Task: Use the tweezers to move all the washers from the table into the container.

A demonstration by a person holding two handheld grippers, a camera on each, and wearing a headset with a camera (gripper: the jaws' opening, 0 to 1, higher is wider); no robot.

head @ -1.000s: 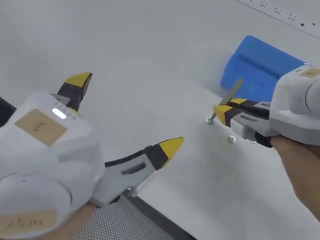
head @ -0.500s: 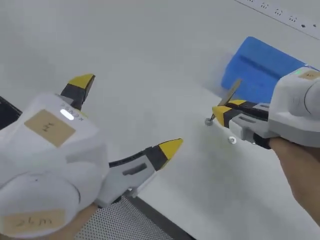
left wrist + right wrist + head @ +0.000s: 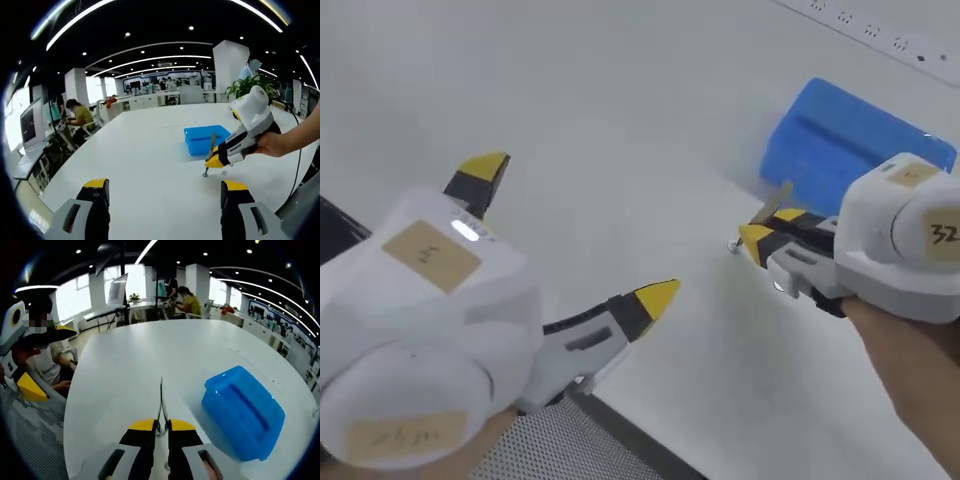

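Observation:
My right gripper is shut on a pair of metal tweezers, which slant down to the white table. Their tip meets a small washer; whether it is pinched I cannot tell. In the left gripper view the tweezers touch down at that washer, and a second washer lies just to its right. The blue container stands open just behind the right gripper, seen also as the blue container. My left gripper hovers open and empty at the lower left.
The white table stretches wide to the left and back. A mesh chair seat sits below the near table edge. Far-off desks with a seated person lie beyond the table.
The right gripper has rolled slightly and dipped, with the tweezers' tip staying at the same washer. The left gripper has barely moved.

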